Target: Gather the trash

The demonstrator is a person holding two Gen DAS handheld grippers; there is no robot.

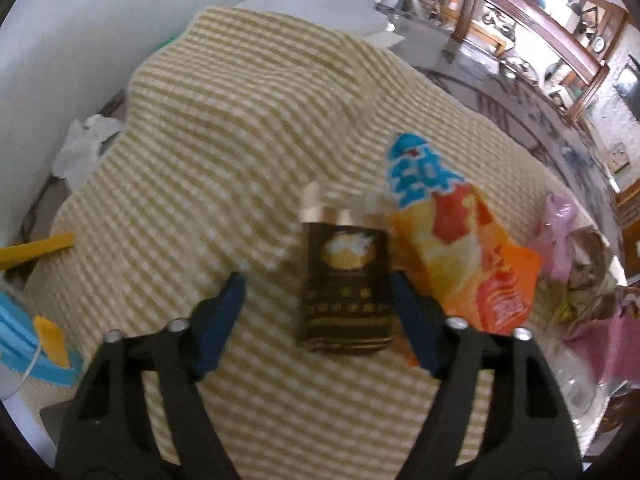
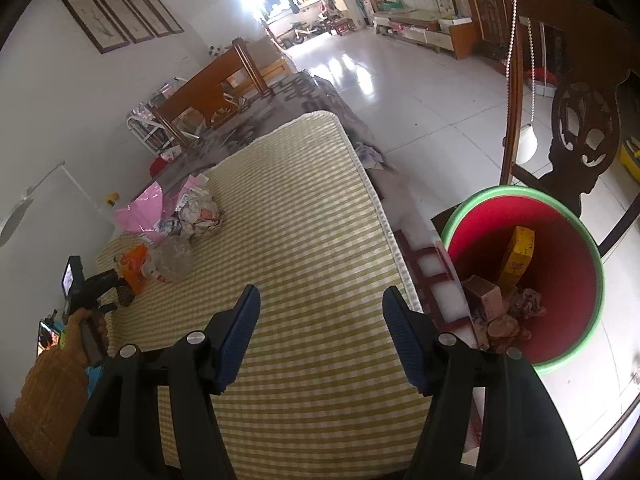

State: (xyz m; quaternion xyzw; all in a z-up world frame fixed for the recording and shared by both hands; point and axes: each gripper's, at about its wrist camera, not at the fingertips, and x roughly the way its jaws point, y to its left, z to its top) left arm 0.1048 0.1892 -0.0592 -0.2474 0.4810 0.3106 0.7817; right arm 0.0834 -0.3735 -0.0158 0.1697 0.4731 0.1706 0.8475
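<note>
- The checked cloth (image 1: 224, 128) over the desk looks woven and matt, with soft ripples.
- The small brown box (image 1: 344, 284) looks like printed card with a gold sheen at its top.
- The orange snack bag (image 1: 460, 248) is shiny, crinkled plastic film.
- The pink bag (image 2: 140, 210) is thin, glossy plastic; the wad (image 2: 200, 210) beside it is crumpled printed paper.
- The red bin (image 2: 560, 256) is smooth plastic with a green rim.
- The floor (image 2: 420, 92) is polished tile, mirror-glossy.
- The chair (image 2: 576, 120) is dark carved wood.
- The left claw (image 1: 316, 284) has matt black plastic arms, ribbed blue pads (image 1: 222, 312) and bright metal pins.
</note>
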